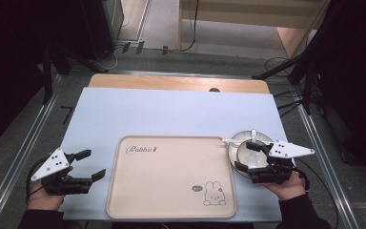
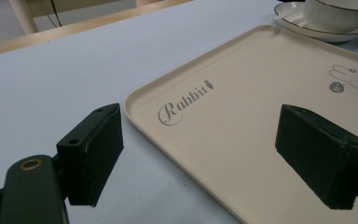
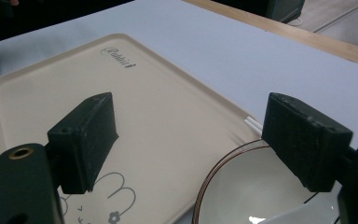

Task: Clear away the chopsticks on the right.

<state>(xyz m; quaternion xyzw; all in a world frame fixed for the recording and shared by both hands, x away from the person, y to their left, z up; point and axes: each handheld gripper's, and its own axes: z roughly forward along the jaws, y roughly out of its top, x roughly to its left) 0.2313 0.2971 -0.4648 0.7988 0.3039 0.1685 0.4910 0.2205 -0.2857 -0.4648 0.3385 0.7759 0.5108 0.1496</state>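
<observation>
A beige tray [image 1: 171, 183] printed with "Rabbit" and a bunny lies at the front middle of the pale blue mat. Just off its right edge a white bowl [image 1: 254, 158] sits on a white plate [image 1: 233, 144]. My right gripper [image 1: 249, 156] hovers open over the bowl, one jaw on each side of its rim; the right gripper view has the bowl [image 3: 251, 186] under the open gripper [image 3: 191, 140], with the tray [image 3: 140, 107] beyond. My left gripper [image 1: 94, 164] stands open left of the tray. In the left gripper view the gripper [image 2: 200, 154] frames the tray's corner [image 2: 261, 84], with the bowl [image 2: 338, 14] far off.
A thin white utensil handle [image 1: 229, 140] rests on the plate's left rim, beside the tray [image 3: 253, 124]. The mat [image 1: 171, 112] covers a wooden table whose back edge [image 1: 178, 82] shows. Metal rails, cables and floor surround the table.
</observation>
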